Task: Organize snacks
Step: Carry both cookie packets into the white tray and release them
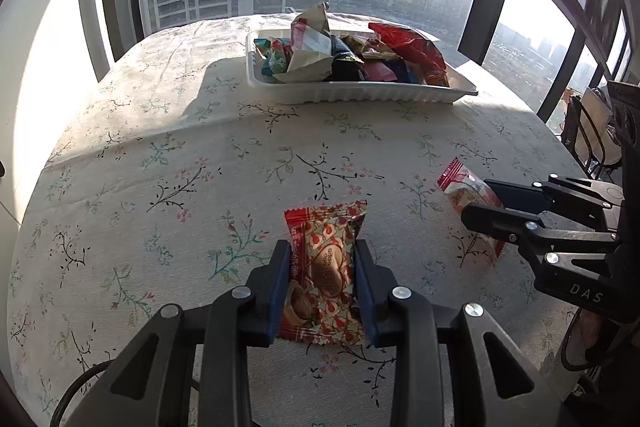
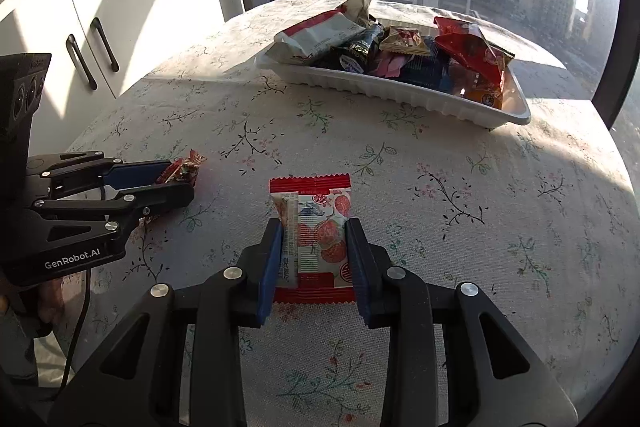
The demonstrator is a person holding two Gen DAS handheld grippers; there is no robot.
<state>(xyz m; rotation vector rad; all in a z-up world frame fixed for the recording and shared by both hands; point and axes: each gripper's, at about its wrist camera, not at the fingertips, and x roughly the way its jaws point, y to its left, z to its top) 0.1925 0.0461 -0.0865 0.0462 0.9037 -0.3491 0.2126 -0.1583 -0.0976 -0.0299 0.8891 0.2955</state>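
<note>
My left gripper (image 1: 322, 261) is shut on a red-and-brown patterned snack packet (image 1: 326, 227), its blue pads pressing both long sides close to the floral tablecloth. In the right wrist view this left gripper (image 2: 180, 183) is at the left with the packet's crinkled end (image 2: 188, 165) sticking out. My right gripper (image 2: 314, 241) is shut on a red-and-white snack packet (image 2: 312, 199), pinched between its pads. The left wrist view shows the right gripper (image 1: 476, 201) at the right with that packet (image 1: 460, 183). A white ribbed tray (image 1: 360, 95) (image 2: 400, 93) piled with several snacks sits at the table's far side.
The round table (image 1: 160, 147) wears a flowered cloth and ends at tall windows behind the tray. White cabinet doors (image 2: 100, 39) stand beyond the table's left edge. A dark wire chair (image 1: 588, 135) is off the right edge. Bare cloth (image 2: 460, 187) lies between the grippers and the tray.
</note>
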